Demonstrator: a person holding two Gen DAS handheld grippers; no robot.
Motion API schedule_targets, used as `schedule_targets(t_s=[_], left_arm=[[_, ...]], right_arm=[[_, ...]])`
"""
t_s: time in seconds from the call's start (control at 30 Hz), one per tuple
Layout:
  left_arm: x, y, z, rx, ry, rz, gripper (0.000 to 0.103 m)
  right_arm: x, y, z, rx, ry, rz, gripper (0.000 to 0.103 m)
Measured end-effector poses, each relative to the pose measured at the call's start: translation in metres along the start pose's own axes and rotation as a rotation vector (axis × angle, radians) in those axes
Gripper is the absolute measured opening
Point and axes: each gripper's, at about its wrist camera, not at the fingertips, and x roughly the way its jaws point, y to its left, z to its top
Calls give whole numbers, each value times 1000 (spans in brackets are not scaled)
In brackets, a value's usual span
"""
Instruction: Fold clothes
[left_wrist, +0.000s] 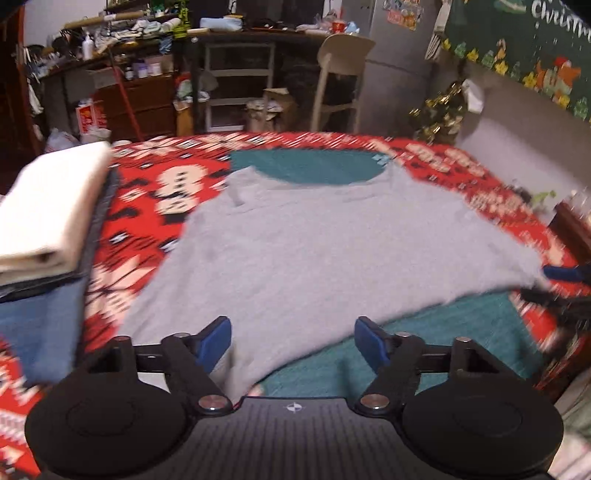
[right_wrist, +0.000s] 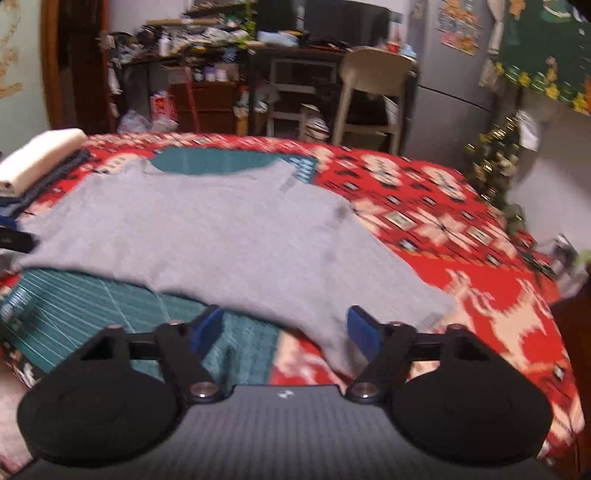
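Left wrist view: grey shirt (left_wrist: 314, 251) spread mid-frame on the counter (left_wrist: 155, 206).
Both grippers, left (left_wrist: 293, 341) and right (right_wrist: 283, 332), are seen with fingers released, each straddling the shirt's near hem; a one-layer pinch could skew the fold.

my left gripper (left_wrist: 293, 338) is matte black — two flat round discs low at either side, angled link arms joined by silver pivot screws, a crossbar behind them. its fingers (left_wrist: 216, 341) end in blue pads. the body between the discs is ribbed dark plastic with a small round white mark. my right gripper (right_wrist: 286, 328) is built the same — black discs, silver screws, blue-padded fingers (right_wrist: 364, 332), a finely textured body.
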Motion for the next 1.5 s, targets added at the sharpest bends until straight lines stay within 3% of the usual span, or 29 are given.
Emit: schedule_targets(t_s=[0.1, 0.27, 0.37, 0.47, 0.57, 0.63, 0.8, 0.9, 0.97, 1.1, 1.3, 1.5], left_arm=[[-10, 14, -16, 4, 26, 56, 65], [-20, 37, -40, -10, 62, 153, 63], [-26, 53, -50, -73, 75, 156, 60], [-33, 67, -54, -156, 64, 137, 58], [-37, 82, -54, -249, 43, 95, 55], [-35, 90, -51, -313, 38, 45, 48], [-23, 100, -47, -433, 59, -81, 44], [-16, 94, -45, -434, 77, -97, 35], [-12, 89, -44, -419, 88, -96, 6], [-16, 82, -41, -352, 74, -20, 5], [-26, 96, -44, -348, 64, 34, 5], [-22, 96, -44, -343, 84, 37, 10]], right_arm=[[-2, -14, -8, 24, 21, -37, 55], [-5, -37, -18, 85, 39, -67, 53], [-3, -51, -19, 157, 53, -44, 37], [0, -65, -21, 245, 68, -19, 30], [0, -78, -22, 339, 77, 16, 30], [3, -83, -23, 376, 86, 27, 30], [9, -84, -23, 420, 103, 50, 21], [12, -82, -23, 421, 113, 55, 11], [13, -79, -23, 416, 115, 54, 7], [13, -79, -22, 412, 118, 29, 5], [4, -93, -23, 427, 101, -14, 4], [5, -98, -26, 443, 114, 44, 9]])
